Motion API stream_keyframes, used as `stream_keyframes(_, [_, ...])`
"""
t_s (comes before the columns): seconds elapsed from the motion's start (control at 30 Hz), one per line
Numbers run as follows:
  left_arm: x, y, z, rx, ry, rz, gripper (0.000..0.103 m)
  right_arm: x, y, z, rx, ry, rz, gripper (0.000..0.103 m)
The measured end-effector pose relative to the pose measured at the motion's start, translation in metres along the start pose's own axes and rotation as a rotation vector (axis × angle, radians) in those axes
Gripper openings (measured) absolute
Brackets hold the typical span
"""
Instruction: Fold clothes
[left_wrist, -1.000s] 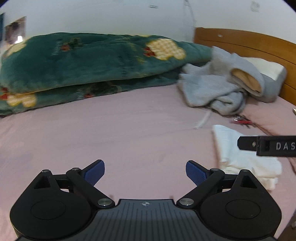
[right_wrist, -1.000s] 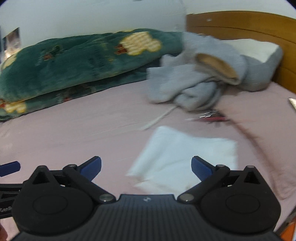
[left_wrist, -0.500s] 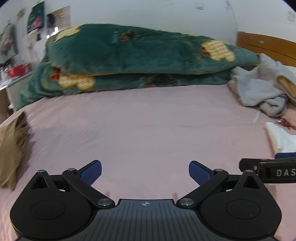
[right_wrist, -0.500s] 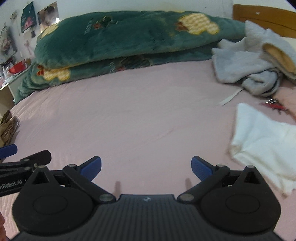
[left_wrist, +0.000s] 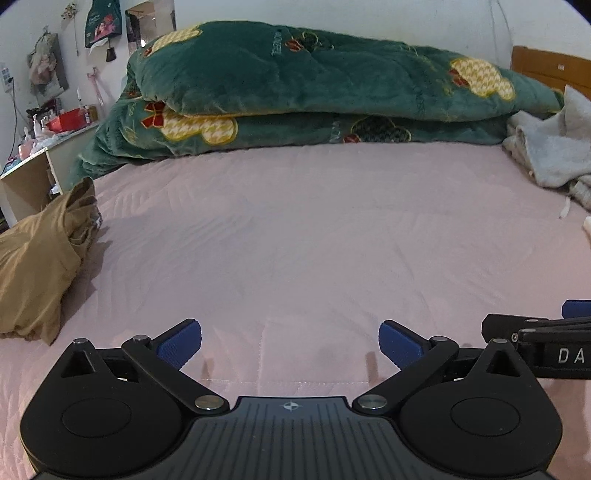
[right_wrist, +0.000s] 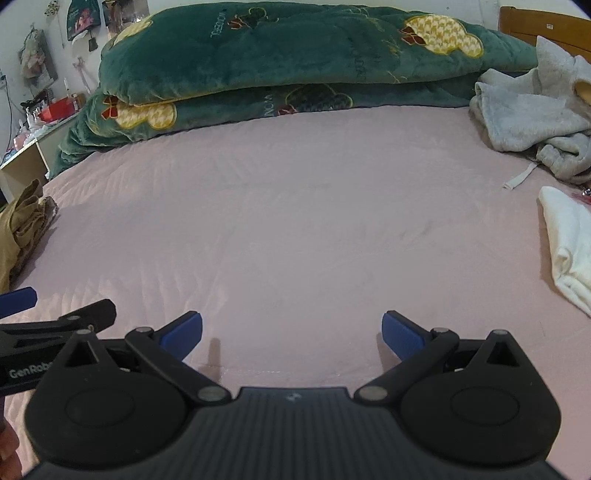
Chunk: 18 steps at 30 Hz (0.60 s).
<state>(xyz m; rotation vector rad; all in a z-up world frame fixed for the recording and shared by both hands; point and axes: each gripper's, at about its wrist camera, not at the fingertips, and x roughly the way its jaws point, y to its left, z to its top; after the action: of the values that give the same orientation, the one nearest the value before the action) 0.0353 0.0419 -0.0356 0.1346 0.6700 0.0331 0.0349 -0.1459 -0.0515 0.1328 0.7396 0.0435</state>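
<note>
A crumpled tan garment (left_wrist: 35, 258) lies at the left edge of the pink bed (left_wrist: 314, 236); the right wrist view shows this tan garment (right_wrist: 18, 229) at its far left. A folded white garment (right_wrist: 569, 236) rests at the right side of the bed. My left gripper (left_wrist: 290, 341) hovers open over bare sheet, holding nothing. My right gripper (right_wrist: 291, 332) is open too, over the bed's middle, empty. Each gripper's side shows in the other's view.
A folded green quilt (left_wrist: 314, 92) runs along the back of the bed. A grey hoodie heap (right_wrist: 535, 110) lies at the back right beside a wooden headboard (right_wrist: 546, 22). A cluttered desk (left_wrist: 40, 147) stands beyond the left bed edge.
Both grippers have swung to the left, away from the white garment and the hoodie. The tan garment has come into view at the left. Both stayed open.
</note>
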Motion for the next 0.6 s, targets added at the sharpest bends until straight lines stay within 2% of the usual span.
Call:
stream_keyframes(0.27, [0.006,-0.02,0.012,-0.022,-0.022,-0.055,0.103,0.008,-0.005,-0.002,0.011,-0.013,-0.026,0.103])
stream_keyframes(0.4, [0.009,-0.036,0.018,-0.009,-0.02,-0.084,0.103,0.009,-0.021,0.0,0.047,-0.03,-0.044,0.103])
stream_keyframes(0.6, [0.014,-0.049,0.016,0.035,0.004,-0.062,0.103,0.012,-0.036,-0.003,0.072,-0.031,-0.062,0.103])
